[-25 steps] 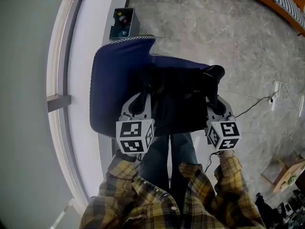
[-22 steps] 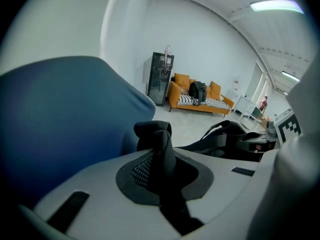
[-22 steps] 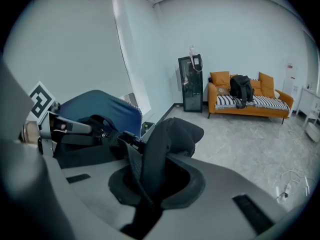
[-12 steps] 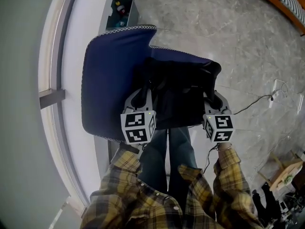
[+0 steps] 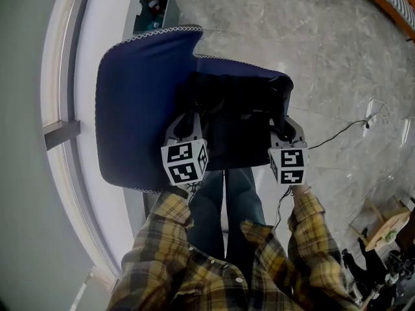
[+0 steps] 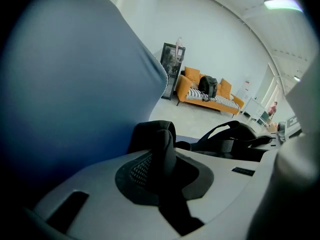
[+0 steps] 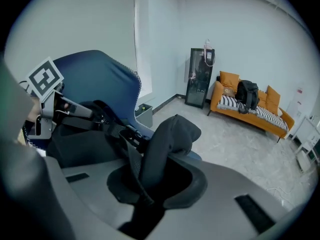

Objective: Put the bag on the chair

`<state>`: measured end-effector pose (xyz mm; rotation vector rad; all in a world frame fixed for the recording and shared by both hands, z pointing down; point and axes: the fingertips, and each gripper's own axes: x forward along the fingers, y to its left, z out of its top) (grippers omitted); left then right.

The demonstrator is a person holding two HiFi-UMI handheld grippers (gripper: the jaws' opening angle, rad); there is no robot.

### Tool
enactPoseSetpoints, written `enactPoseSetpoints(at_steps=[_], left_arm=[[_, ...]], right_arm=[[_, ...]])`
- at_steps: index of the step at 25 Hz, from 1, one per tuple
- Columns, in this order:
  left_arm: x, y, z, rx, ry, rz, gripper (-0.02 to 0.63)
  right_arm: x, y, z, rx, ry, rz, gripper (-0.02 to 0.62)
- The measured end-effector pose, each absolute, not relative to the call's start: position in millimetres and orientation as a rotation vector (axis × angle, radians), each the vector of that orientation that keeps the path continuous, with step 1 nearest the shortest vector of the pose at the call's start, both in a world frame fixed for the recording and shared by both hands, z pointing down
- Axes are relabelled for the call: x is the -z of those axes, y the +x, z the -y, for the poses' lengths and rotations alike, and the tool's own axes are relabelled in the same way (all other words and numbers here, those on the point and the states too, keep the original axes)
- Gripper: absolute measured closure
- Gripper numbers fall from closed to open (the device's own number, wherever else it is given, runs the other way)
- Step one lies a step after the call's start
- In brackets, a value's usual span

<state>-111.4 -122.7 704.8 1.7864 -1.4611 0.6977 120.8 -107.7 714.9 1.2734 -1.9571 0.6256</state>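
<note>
A black bag (image 5: pixel 237 118) hangs over the seat of a blue chair (image 5: pixel 130 109), held at both ends. My left gripper (image 5: pixel 188 123) grips its left end; the left gripper view shows the jaws shut on a black fold of the bag (image 6: pixel 157 139), with the chair back (image 6: pixel 65 94) close beside it. My right gripper (image 5: pixel 283 127) is at the right end. Its jaws are opening, and a fold of the bag with a strap (image 7: pixel 167 144) still sits pinched between them. The right gripper view also shows the left gripper's marker cube (image 7: pixel 46 78) across the bag.
A small bin (image 5: pixel 152 11) with coloured items stands behind the chair by the window wall (image 5: pixel 71 128). A cable (image 5: pixel 343 131) lies on the marble floor to the right. An orange sofa (image 7: pixel 250 109) and a dark cabinet (image 7: pixel 200 76) stand far across the room. My legs (image 5: pixel 230 199) are at the chair's front edge.
Both grippers and the bag have moved further in over the chair seat. The bag's raised right end has dropped lower.
</note>
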Motion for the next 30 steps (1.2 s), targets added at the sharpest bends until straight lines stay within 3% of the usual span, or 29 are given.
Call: enactPoseSetpoints(at_steps=[30], left_arm=[[-743.7,-107.3,118.3,-0.791,1.825,1.543,0.551]], right_arm=[[-770.2,143.3,100.9,-0.689,1.247,1.852,0.486]])
